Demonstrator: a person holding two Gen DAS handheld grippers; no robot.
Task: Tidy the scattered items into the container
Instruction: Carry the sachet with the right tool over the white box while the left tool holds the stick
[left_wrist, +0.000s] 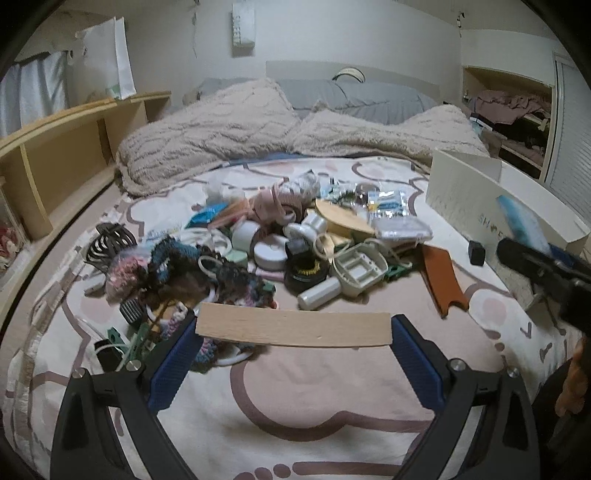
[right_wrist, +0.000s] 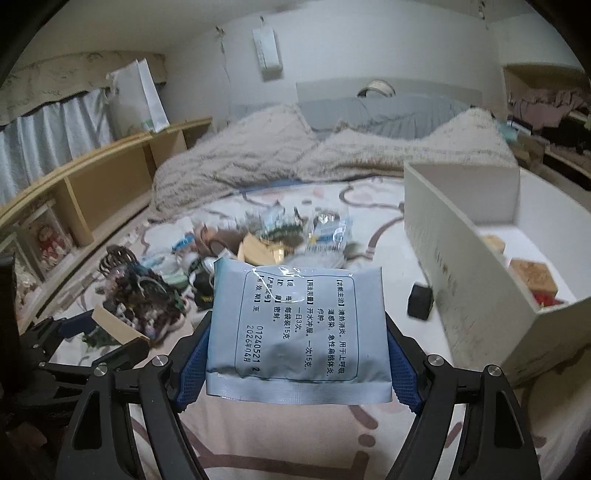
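Left wrist view
Left gripper (left_wrist: 293, 326): its two blue-padded fingers clamp one pale wooden slat (left_wrist: 293, 328) by its ends, held level above the patterned bedsheet (left_wrist: 295, 398).
Scattered items (left_wrist: 258, 240): one heap in mid-bed, including one brown claw clip (left_wrist: 110, 240), one black tape roll (left_wrist: 306, 273) and one flat orange piece (left_wrist: 441, 278).
Container (left_wrist: 476, 206): one white box on the right side of the bed; one small black cube (left_wrist: 476, 253) lies just beside its wall.
Right gripper (left_wrist: 535, 262): one dark finger in view at the right, carrying a blue packet; grip not visible here.

Right wrist view
Right gripper (right_wrist: 298, 354): both fingers pinch one blue sachet (right_wrist: 299, 332) with printed text, held left of the container (right_wrist: 461, 236).
Inside the container: two brownish boxes (right_wrist: 532, 280) on its floor.
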